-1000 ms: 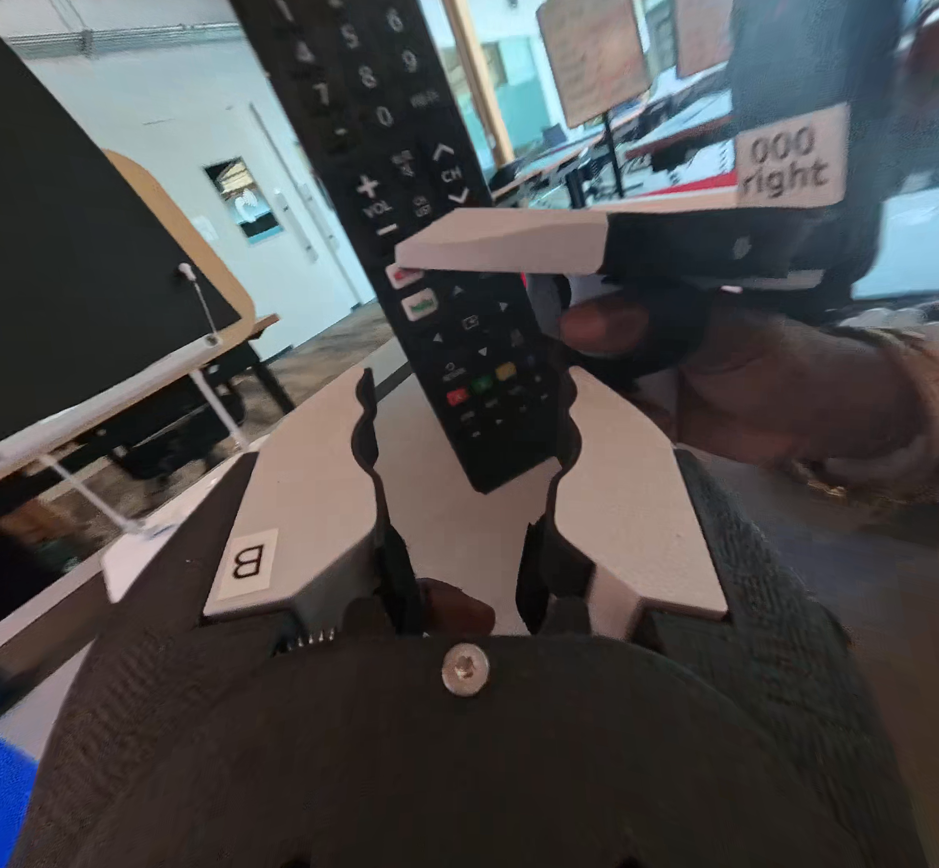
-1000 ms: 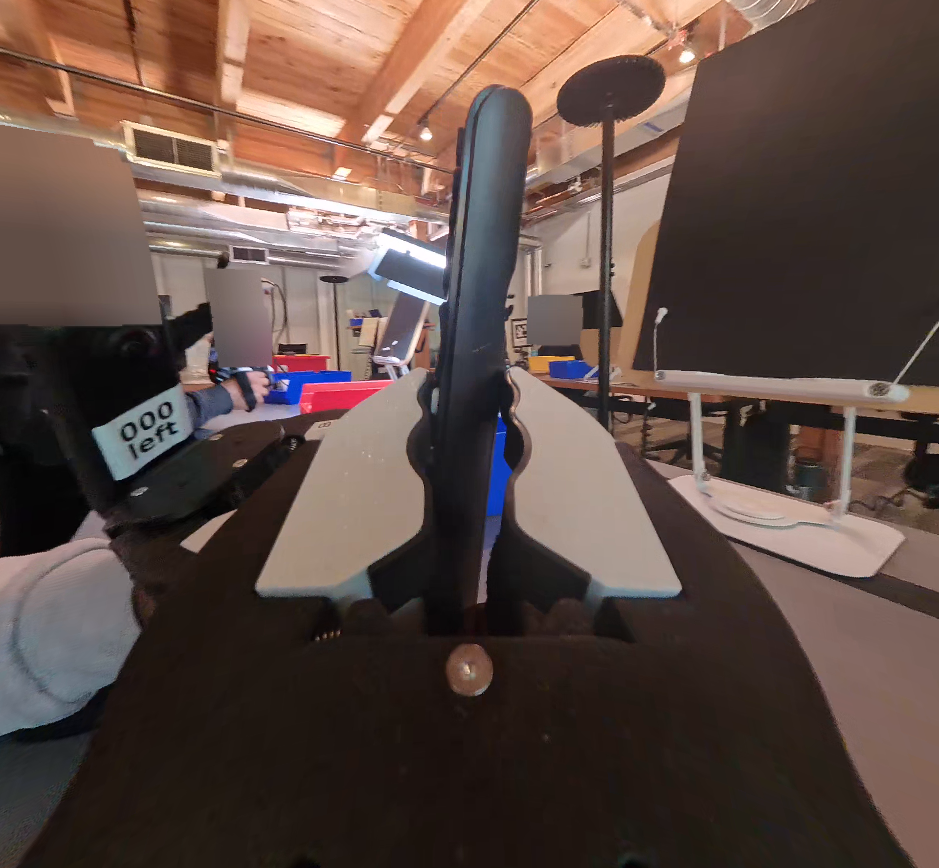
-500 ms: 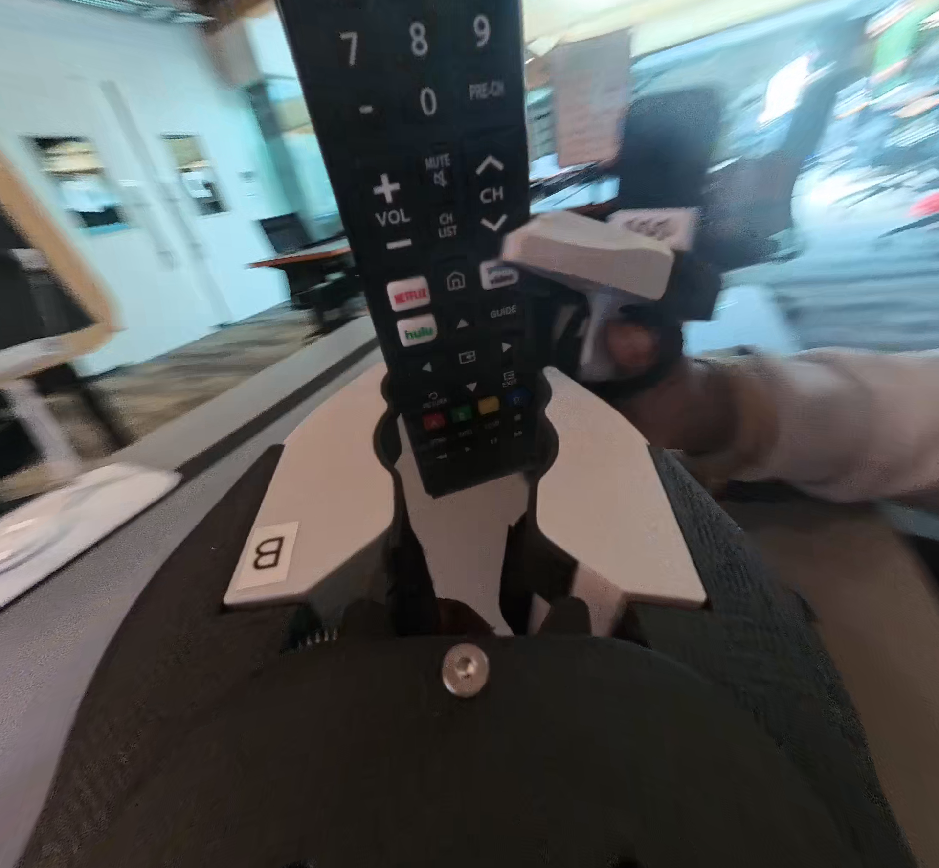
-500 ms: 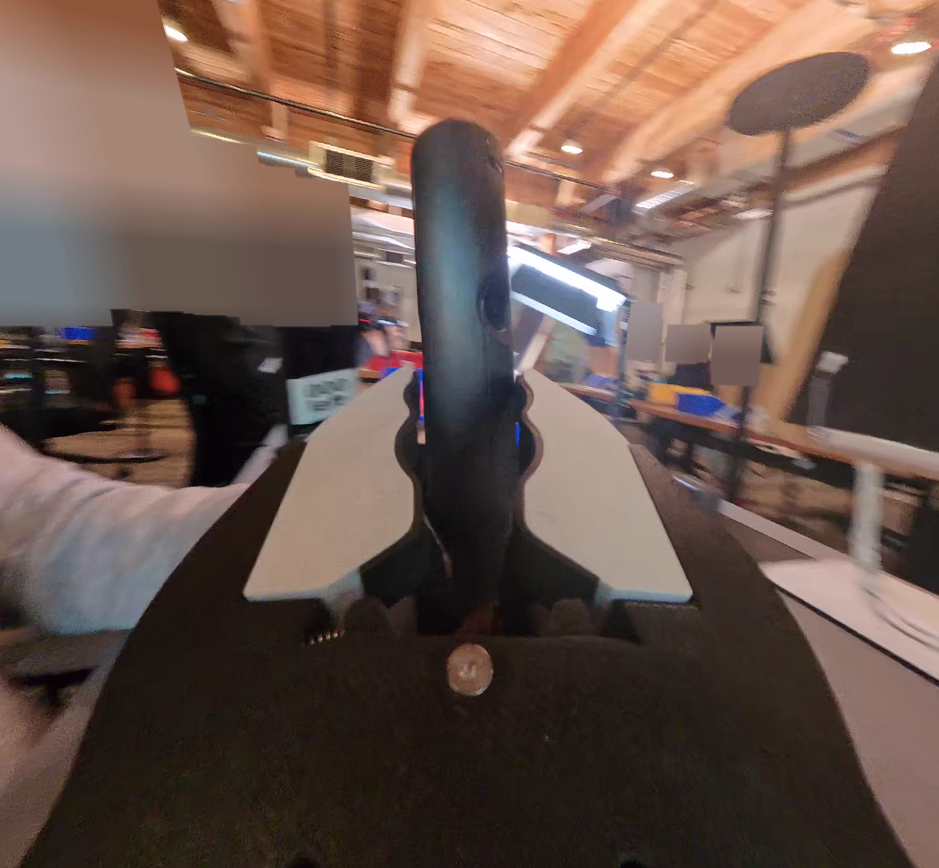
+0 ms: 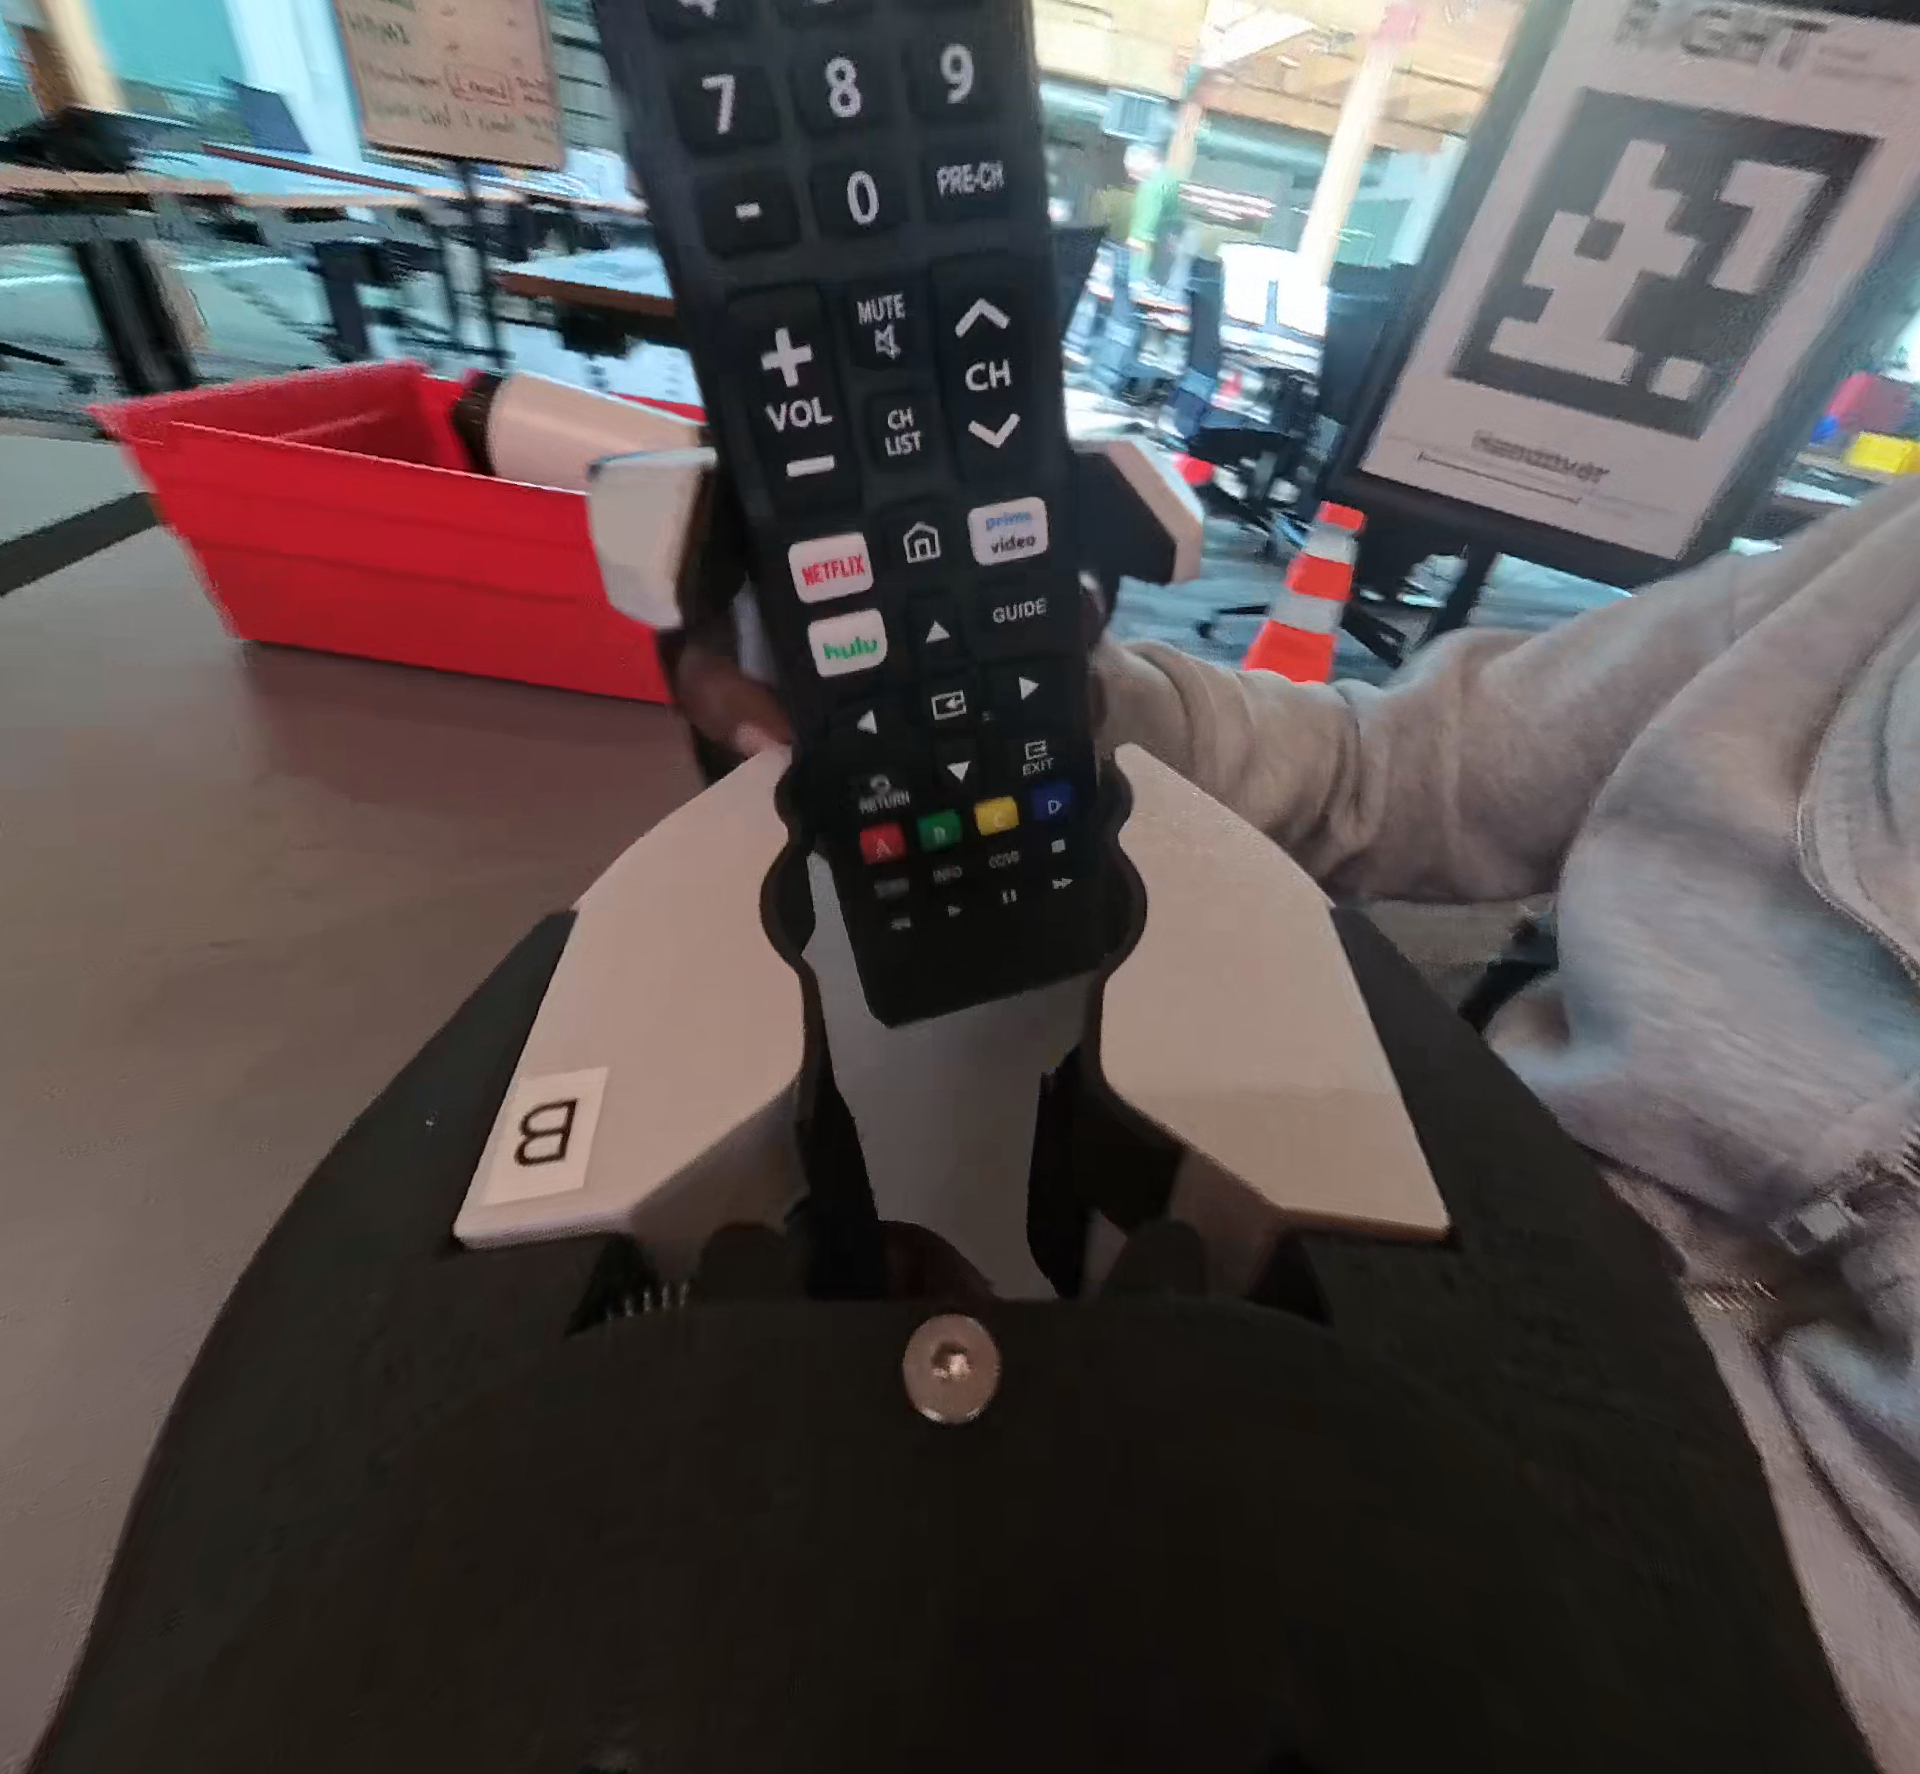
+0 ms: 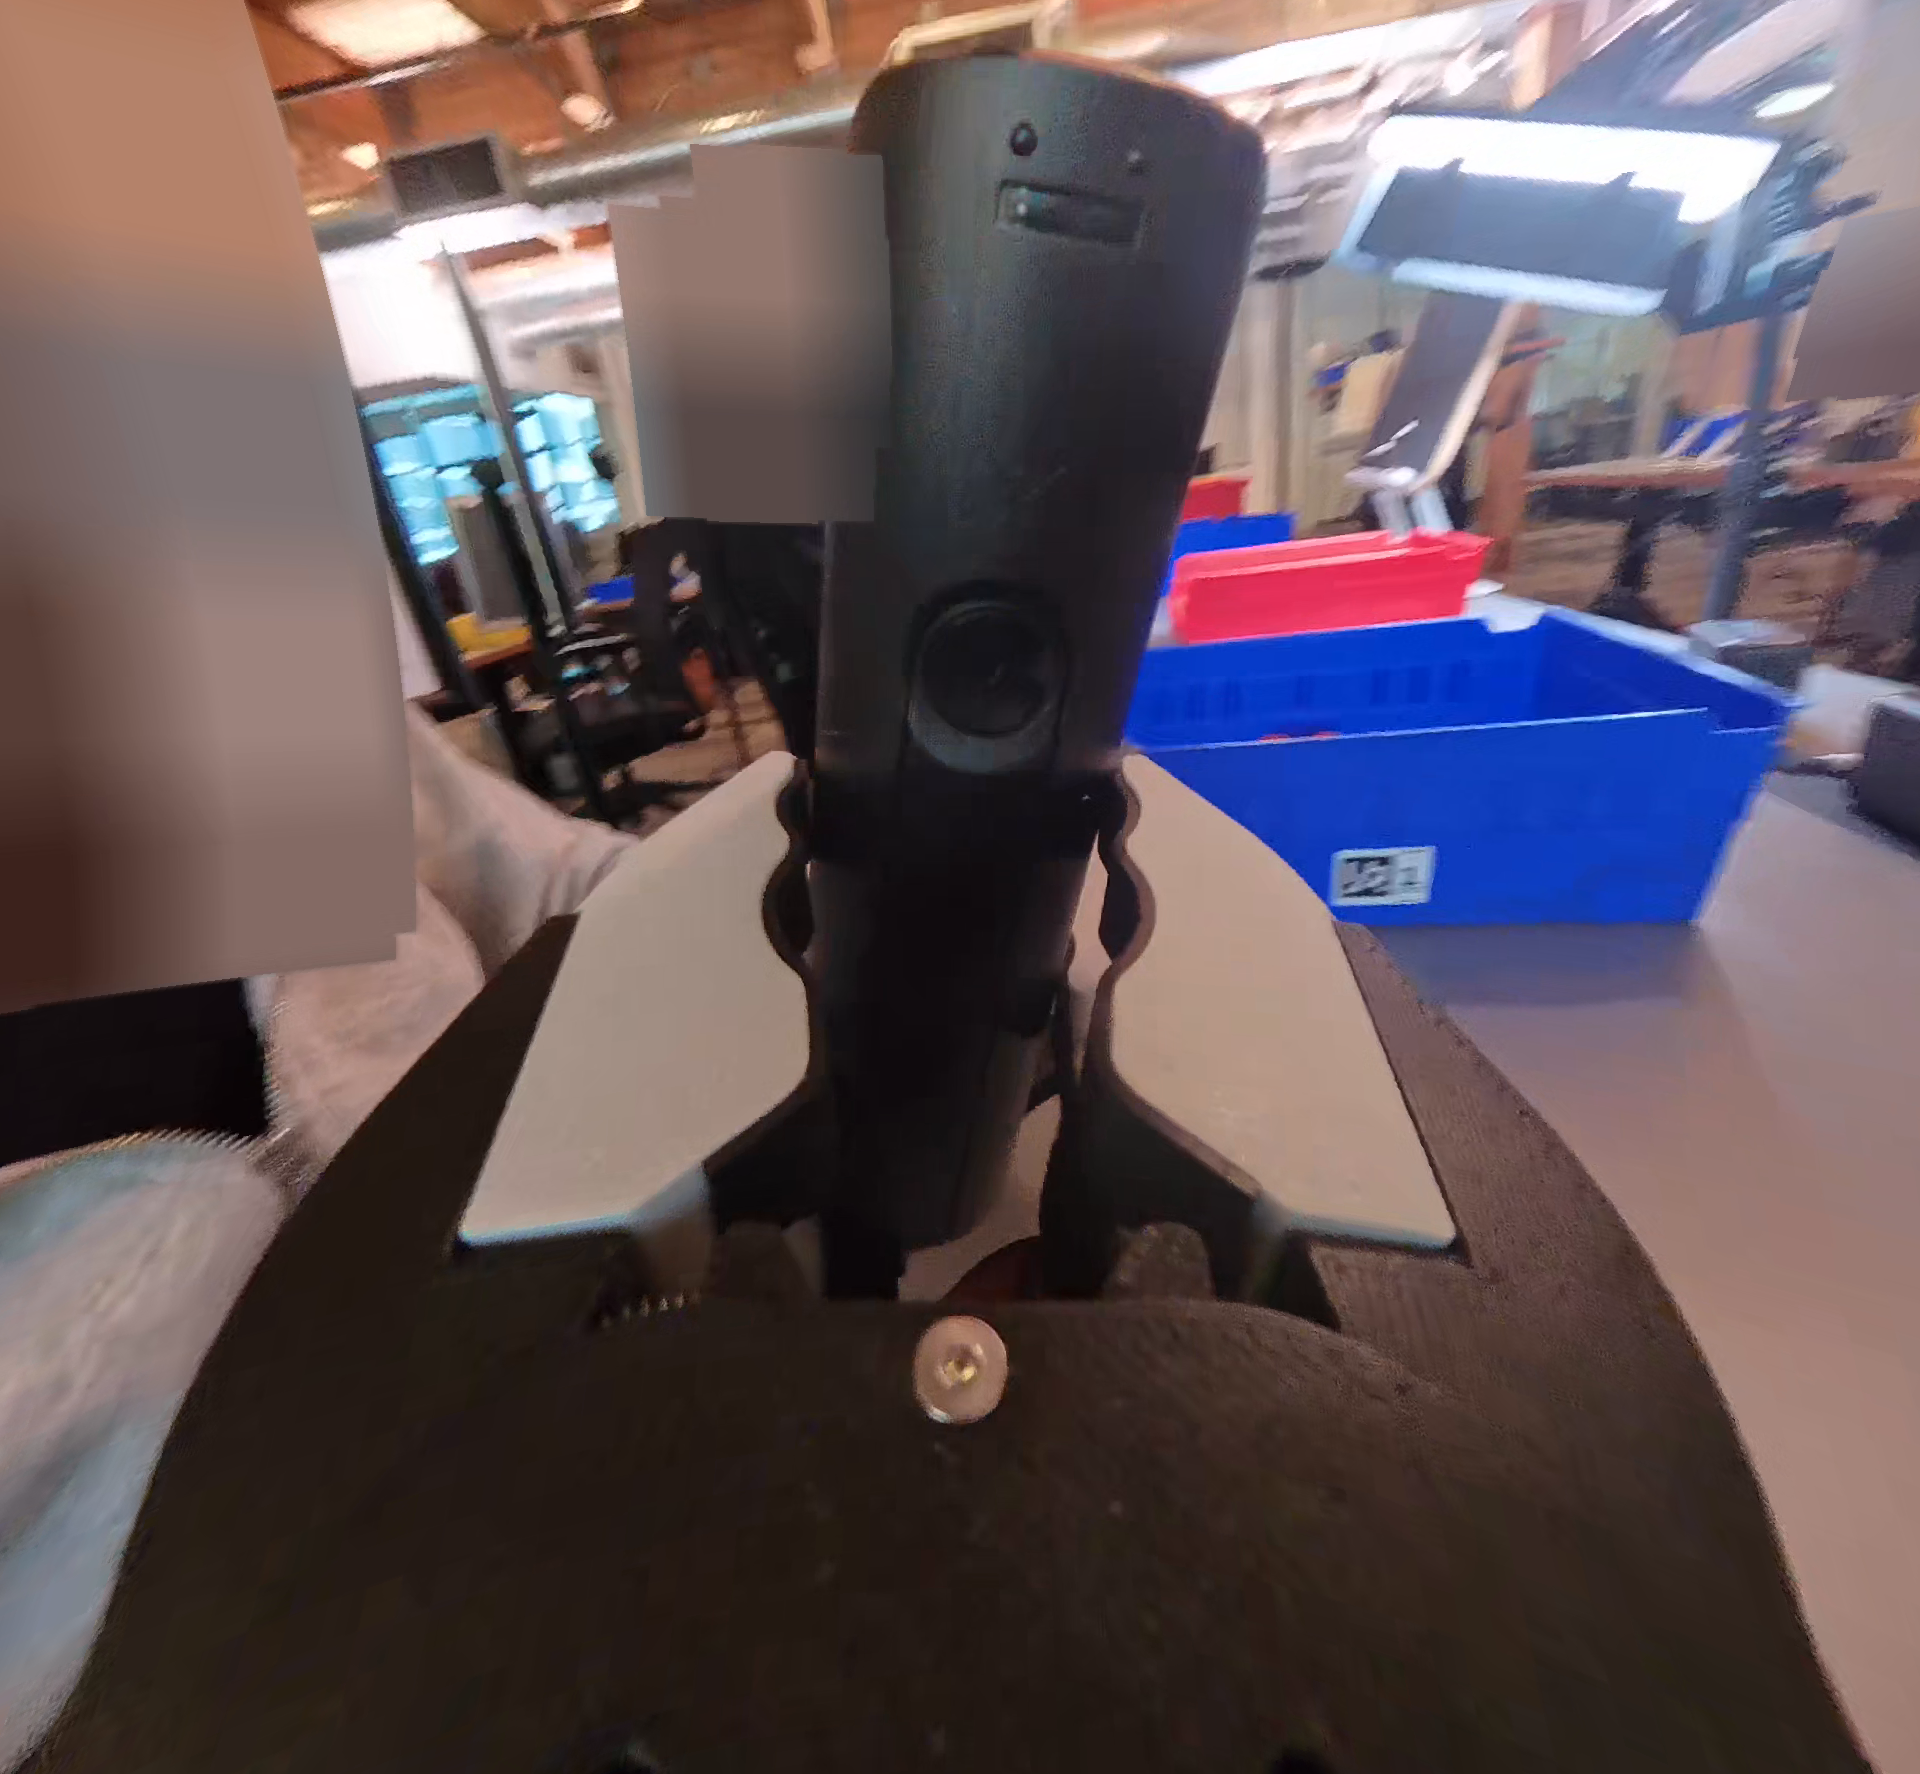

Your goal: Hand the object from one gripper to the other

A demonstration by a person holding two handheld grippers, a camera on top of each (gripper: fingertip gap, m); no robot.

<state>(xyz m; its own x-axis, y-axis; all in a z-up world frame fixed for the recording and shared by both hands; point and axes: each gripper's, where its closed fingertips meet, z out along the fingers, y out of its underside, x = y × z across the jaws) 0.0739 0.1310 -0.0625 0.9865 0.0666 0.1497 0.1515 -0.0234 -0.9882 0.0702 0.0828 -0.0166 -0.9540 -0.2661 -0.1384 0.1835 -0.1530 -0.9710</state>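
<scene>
Left wrist view showed the long black plastic remote control with white-marked buttons [image 5: 904, 436] standing upright, its lower end between my left gripper's [image 5: 951, 893] grey fingers, which bore on both edges: clamped, I judged. Behind it, my right gripper [image 5: 894, 519] straddled its middle, also gripping. In the right wrist view that gripper [image 6: 956, 851] pinched the remote's smooth back [image 6: 1029, 436]. To finish well, I would confirm the left hold before easing the right apart. A second earlier the left fingers stood apart, clear of the remote.

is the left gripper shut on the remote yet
Looks shut: left gripper fingers press both edges of the remote. The right gripper also clamps it.
</scene>
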